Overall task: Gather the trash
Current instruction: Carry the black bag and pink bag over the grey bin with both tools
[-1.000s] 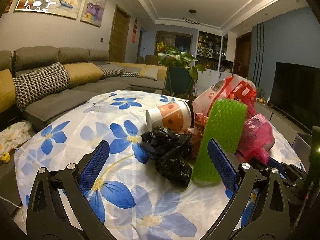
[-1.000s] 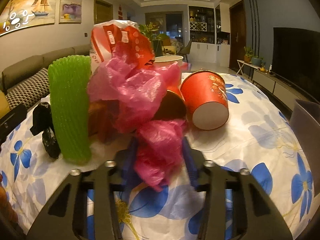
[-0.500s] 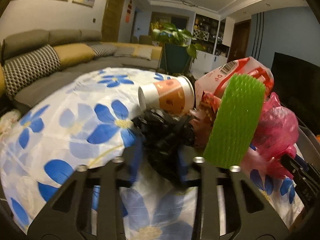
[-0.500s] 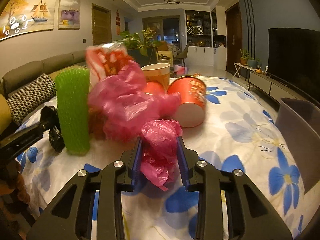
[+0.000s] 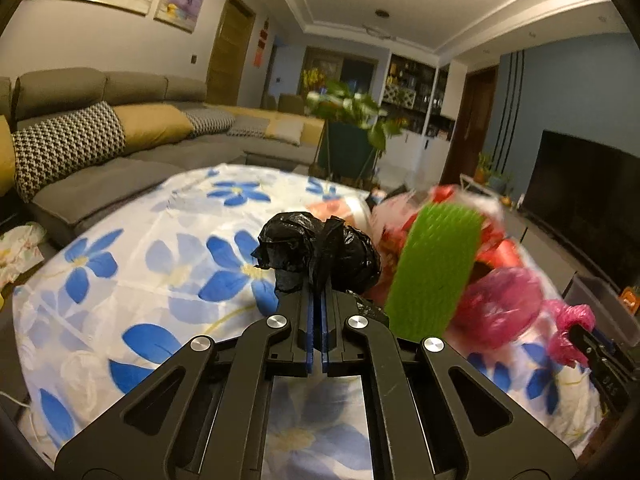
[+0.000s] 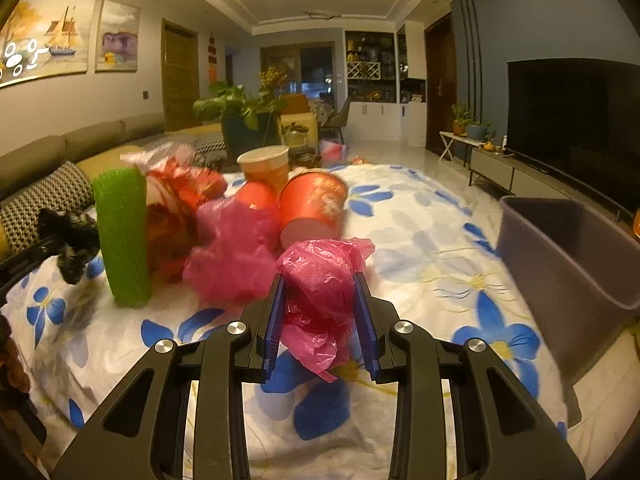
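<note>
Left wrist: left gripper [image 5: 319, 298] pinches black bag [image 5: 318, 255], crumpled, no clear axis.

blurred trash pile [image 5: 436, 236] (wrappers unreadable), grey bin [image 6: 568, 256] cut by frame edge
</note>
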A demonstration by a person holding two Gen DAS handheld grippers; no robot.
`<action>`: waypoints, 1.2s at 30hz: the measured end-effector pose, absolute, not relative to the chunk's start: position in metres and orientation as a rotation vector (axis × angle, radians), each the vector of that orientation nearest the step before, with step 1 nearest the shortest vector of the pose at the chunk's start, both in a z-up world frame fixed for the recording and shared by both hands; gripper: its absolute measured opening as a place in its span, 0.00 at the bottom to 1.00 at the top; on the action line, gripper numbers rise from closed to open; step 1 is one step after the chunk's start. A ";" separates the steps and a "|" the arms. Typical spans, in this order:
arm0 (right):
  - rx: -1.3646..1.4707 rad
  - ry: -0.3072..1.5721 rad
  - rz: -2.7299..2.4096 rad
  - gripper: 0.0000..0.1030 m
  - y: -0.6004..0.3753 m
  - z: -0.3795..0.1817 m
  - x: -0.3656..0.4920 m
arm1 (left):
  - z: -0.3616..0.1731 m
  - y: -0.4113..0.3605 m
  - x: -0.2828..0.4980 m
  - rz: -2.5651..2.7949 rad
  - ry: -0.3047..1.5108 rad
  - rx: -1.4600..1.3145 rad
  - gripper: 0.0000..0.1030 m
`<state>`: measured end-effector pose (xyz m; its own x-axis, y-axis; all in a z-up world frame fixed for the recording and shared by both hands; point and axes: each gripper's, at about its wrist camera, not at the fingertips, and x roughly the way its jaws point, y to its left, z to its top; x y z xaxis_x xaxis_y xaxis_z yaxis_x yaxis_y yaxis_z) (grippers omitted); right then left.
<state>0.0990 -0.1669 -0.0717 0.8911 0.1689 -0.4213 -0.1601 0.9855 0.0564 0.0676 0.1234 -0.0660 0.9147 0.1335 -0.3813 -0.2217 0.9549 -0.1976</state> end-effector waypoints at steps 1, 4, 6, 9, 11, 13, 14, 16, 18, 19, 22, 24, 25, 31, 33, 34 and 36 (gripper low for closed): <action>0.024 0.431 0.166 0.33 -0.169 -0.069 0.096 | -0.061 0.123 0.063 0.181 0.361 -0.245 0.01; 0.037 0.406 0.157 0.33 -0.177 -0.062 0.091 | -0.048 0.117 0.054 0.176 0.329 -0.236 0.01; 0.041 0.392 0.154 0.33 -0.180 -0.058 0.086 | -0.038 0.110 0.047 0.158 0.303 -0.223 0.01; 0.049 0.369 0.148 0.33 -0.187 -0.051 0.080 | -0.024 0.093 0.041 0.119 0.271 -0.194 0.01; 0.054 0.356 0.143 0.33 -0.192 -0.045 0.076 | -0.017 0.080 0.041 0.086 0.256 -0.171 0.02; 0.055 0.335 0.130 0.33 -0.199 -0.038 0.071 | -0.010 0.061 0.044 0.040 0.253 -0.148 0.01; 0.056 0.321 0.120 0.33 -0.205 -0.034 0.068 | -0.008 0.055 0.046 0.019 0.255 -0.141 0.01; 0.055 0.301 0.099 0.33 -0.213 -0.027 0.065 | 0.000 0.038 0.051 -0.039 0.255 -0.127 0.01; 0.056 0.280 0.073 0.33 -0.224 -0.022 0.060 | 0.007 0.017 0.056 -0.103 0.247 -0.114 0.01; 0.056 0.270 0.053 0.33 -0.231 -0.019 0.058 | 0.009 0.008 0.059 -0.127 0.244 -0.106 0.02; 0.048 0.241 -0.010 0.33 -0.250 -0.009 0.056 | 0.018 -0.027 0.073 -0.207 0.226 -0.077 0.01; 0.046 0.223 -0.054 0.33 -0.265 -0.004 0.055 | 0.021 -0.048 0.081 -0.261 0.224 -0.068 0.01; 0.045 0.213 -0.078 0.33 -0.272 -0.002 0.055 | 0.022 -0.059 0.085 -0.287 0.221 -0.060 0.01; 0.050 0.159 -0.199 0.33 -0.318 0.006 0.058 | 0.024 -0.136 0.115 -0.440 0.198 -0.028 0.02; 0.055 0.150 -0.227 0.33 -0.330 0.005 0.061 | 0.020 -0.159 0.126 -0.487 0.194 -0.020 0.02; 0.060 0.148 -0.236 0.33 -0.335 0.004 0.062 | 0.019 -0.168 0.128 -0.503 0.196 -0.017 0.02; 0.072 0.146 -0.260 0.33 -0.348 0.001 0.067 | 0.013 -0.189 0.138 -0.550 0.206 -0.020 0.02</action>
<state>0.0669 -0.3478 0.0010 0.9560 -0.2505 -0.1528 0.2609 0.9639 0.0522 0.1383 -0.1889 0.0134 0.8325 -0.5207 -0.1891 0.5168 0.8530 -0.0736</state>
